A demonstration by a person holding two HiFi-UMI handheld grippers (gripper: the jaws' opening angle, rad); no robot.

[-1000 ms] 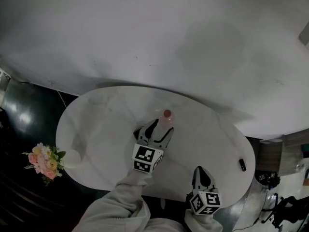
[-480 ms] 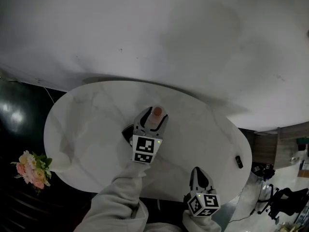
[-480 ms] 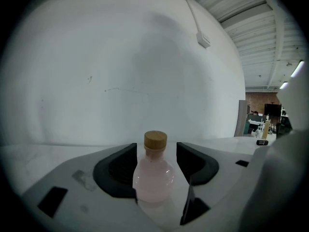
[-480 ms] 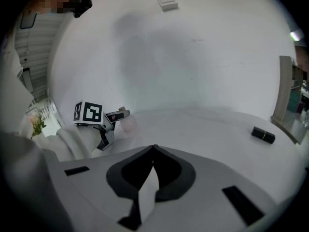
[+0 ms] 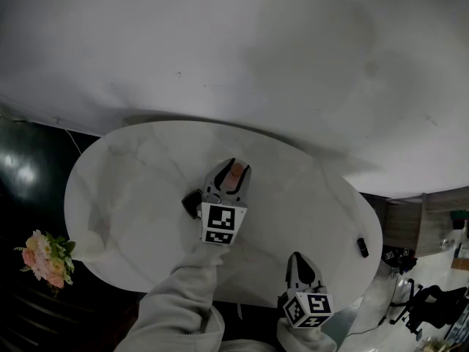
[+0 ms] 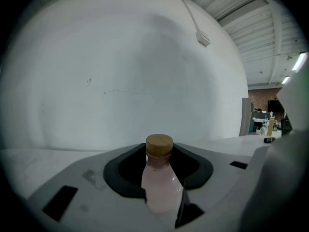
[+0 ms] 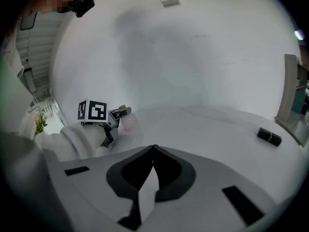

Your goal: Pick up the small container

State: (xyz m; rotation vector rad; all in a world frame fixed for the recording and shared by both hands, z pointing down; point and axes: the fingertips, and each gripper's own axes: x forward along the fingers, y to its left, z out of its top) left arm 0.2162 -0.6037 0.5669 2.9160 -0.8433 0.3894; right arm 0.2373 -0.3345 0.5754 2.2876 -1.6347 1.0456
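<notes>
While closing across the bottle (image 6: 159,187), upright on the table (image 5: 132,189) with its long axis vertical, grips by the flanks with the left gripper (image 5: 229,176), pads meeting both sides below the cap (image 6: 159,145). Holds the right gripper (image 5: 301,261) pinched together, empty, well apart at the near edge.

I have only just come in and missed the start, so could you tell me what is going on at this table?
A person is working at a white oval table with a handheld gripper in each hand. The left gripper is around a small pink container with a wooden-looking cap. Its jaws are closing, and the pads seem to be against its sides. The container does not look lifted yet. The right gripper is shut and empty, near the table's front edge.
</notes>
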